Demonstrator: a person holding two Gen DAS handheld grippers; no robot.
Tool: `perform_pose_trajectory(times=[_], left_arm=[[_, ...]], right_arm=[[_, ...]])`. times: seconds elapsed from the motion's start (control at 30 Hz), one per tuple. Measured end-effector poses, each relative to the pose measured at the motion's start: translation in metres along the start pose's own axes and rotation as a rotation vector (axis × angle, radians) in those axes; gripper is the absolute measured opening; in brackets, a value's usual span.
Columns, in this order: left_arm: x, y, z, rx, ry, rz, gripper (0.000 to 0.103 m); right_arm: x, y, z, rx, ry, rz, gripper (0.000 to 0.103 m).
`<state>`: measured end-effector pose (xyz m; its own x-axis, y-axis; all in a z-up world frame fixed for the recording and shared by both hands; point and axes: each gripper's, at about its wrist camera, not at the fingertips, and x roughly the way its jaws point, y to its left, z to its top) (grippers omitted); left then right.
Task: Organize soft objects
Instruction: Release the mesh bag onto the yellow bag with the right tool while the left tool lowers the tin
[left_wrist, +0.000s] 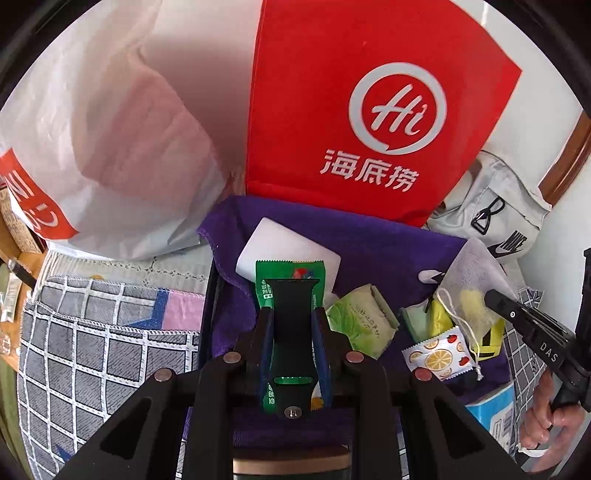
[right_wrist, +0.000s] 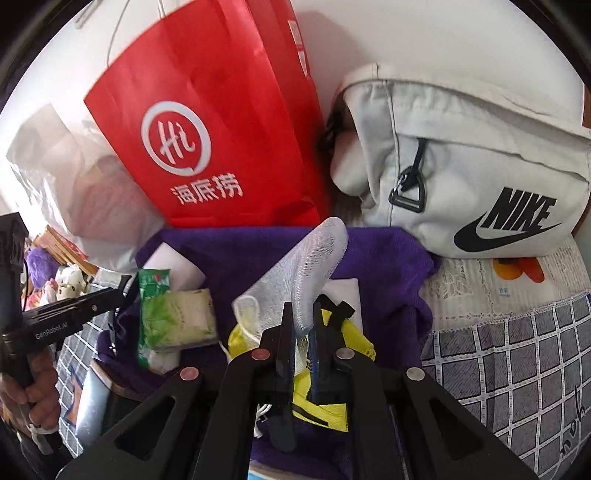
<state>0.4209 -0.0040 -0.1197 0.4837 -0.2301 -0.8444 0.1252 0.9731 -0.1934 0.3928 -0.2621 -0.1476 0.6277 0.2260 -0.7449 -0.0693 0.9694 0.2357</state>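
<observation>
Left claw (left_wrist: 291, 314) clenched on green packet (left_wrist: 288, 273); right claw (right_wrist: 301, 325) pinches mesh pouch (right_wrist: 317, 258), lifting both off purple towel (right_wrist: 229, 251), probably for sorting.

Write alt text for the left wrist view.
The left gripper is shut on a green snack packet above a purple towel strewn with small packets. A red paper bag and a white plastic bag stand behind; the right gripper holds a mesh pouch at right.
</observation>
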Motion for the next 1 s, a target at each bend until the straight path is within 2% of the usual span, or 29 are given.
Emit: perform_pose_trajectory(times=[0.2, 0.27, 0.33, 0.47, 0.57, 0.73, 0.87, 1.0], left_arm=[[0.013, 0.006, -0.001, -0.021, 0.036, -0.023, 0.02], [0.016, 0.006, -0.002, -0.025, 0.045, -0.034, 0.02], [0.021, 0.007, -0.002, -0.026, 0.06, -0.037, 0.02], [0.029, 0.006, -0.003, -0.029, 0.086, -0.04, 0.02], [0.031, 0.005, -0.003, -0.029, 0.085, -0.042, 0.02], [0.031, 0.005, -0.003, -0.033, 0.089, -0.051, 0.02], [0.032, 0.006, -0.004, -0.039, 0.102, -0.051, 0.027], [0.026, 0.007, -0.004, -0.032, 0.102, -0.037, 0.028]], right_arm=[[0.003, 0.0, 0.0, -0.03, 0.003, -0.031, 0.014], [0.002, 0.002, -0.001, -0.042, 0.004, -0.029, 0.025], [0.0, 0.005, 0.0, -0.059, -0.001, -0.031, 0.047], [-0.004, 0.009, 0.0, -0.082, -0.013, -0.045, 0.05], [-0.008, 0.01, 0.001, -0.095, -0.024, -0.048, 0.059], [-0.015, 0.008, 0.001, -0.122, -0.051, -0.129, 0.076], [-0.017, 0.004, 0.003, -0.099, -0.056, -0.131, 0.076], [-0.019, 0.004, 0.004, -0.08, -0.05, -0.123, 0.081]])
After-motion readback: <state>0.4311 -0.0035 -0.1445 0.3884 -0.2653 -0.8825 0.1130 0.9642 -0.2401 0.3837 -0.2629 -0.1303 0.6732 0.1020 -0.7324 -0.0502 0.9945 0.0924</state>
